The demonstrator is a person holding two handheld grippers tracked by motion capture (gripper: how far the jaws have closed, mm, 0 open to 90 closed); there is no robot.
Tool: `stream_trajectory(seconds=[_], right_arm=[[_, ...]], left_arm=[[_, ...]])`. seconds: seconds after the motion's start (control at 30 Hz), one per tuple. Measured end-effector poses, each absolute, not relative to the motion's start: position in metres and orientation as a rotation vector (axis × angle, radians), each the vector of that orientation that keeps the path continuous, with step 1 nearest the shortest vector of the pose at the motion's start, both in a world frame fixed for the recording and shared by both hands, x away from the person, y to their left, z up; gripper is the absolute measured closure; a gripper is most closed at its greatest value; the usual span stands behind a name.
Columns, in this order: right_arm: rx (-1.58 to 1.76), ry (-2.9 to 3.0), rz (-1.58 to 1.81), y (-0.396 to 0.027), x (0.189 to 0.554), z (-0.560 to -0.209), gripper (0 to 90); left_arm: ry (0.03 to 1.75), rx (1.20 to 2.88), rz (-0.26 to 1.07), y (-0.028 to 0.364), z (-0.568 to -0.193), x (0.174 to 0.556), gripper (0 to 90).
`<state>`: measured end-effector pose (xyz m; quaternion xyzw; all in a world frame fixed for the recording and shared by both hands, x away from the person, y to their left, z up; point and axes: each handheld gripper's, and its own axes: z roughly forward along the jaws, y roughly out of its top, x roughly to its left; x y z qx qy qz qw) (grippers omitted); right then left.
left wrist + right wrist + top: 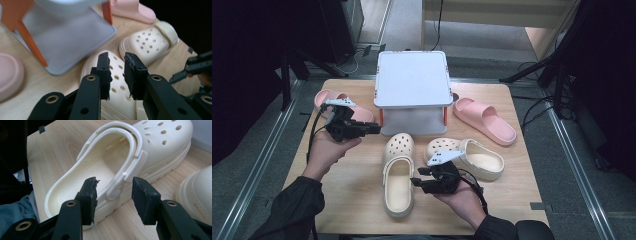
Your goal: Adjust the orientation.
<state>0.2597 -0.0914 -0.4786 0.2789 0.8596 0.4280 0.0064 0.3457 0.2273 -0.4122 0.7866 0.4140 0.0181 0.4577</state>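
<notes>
Item: cream clog [398, 175], centre-bottom of the high view, long axis running toe-up to heel-down. My right gripper [418, 181] sits just right of its heel side, nearer, jaws apart, empty. My left gripper [373, 128] hovers upper left, jaws apart, empty.

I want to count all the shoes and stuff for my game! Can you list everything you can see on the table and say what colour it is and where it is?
cream clogs: two, cream with holes; one mid-table with its toe toward the shelf, one to its right, lying crosswise.
pink slides: two, pink; one right of the shelf, one at the far left.
small shelf: one, pale grey-white with orange legs; far middle of the table.
table: one, light wood.
left gripper: one, black; raised left of the shelf, jaws open, nothing between them.
right gripper: one, black; at the near clog's side, jaws open.
</notes>
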Motion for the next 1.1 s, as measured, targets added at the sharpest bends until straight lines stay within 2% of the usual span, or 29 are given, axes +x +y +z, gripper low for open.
stream_trajectory(seconds=[0.1,0.2,0.37,0.53,0.6,0.87,1.1], right_arm=[[0.894,2.698,1.331,-0.091,0.259,-0.478,52.6],[0.913,2.700,1.321,-0.086,0.260,-0.477,49.2],[0.940,2.694,1.325,-0.083,0.262,-0.476,48.4],[0.983,2.655,1.304,-0.080,0.263,-0.475,42.5],[0.994,2.629,1.284,-0.078,0.263,-0.477,39.5],[1.032,2.634,1.235,-0.067,0.266,-0.484,35.7],[1.075,2.593,1.223,-0.060,0.268,-0.489,38.0]], left_arm=[[1.010,1.962,0.077,0.227,-0.403,0.351,74.6],[0.984,1.936,0.081,0.226,-0.388,0.357,83.4],[0.972,1.971,0.105,0.220,-0.378,0.367,85.5],[0.968,1.968,0.064,0.217,-0.370,0.386,85.3],[0.969,1.981,0.103,0.216,-0.367,0.391,85.7],[1.013,1.990,0.128,0.222,-0.380,0.413,89.2],[1.011,1.968,0.148,0.224,-0.387,0.423,89.3]])
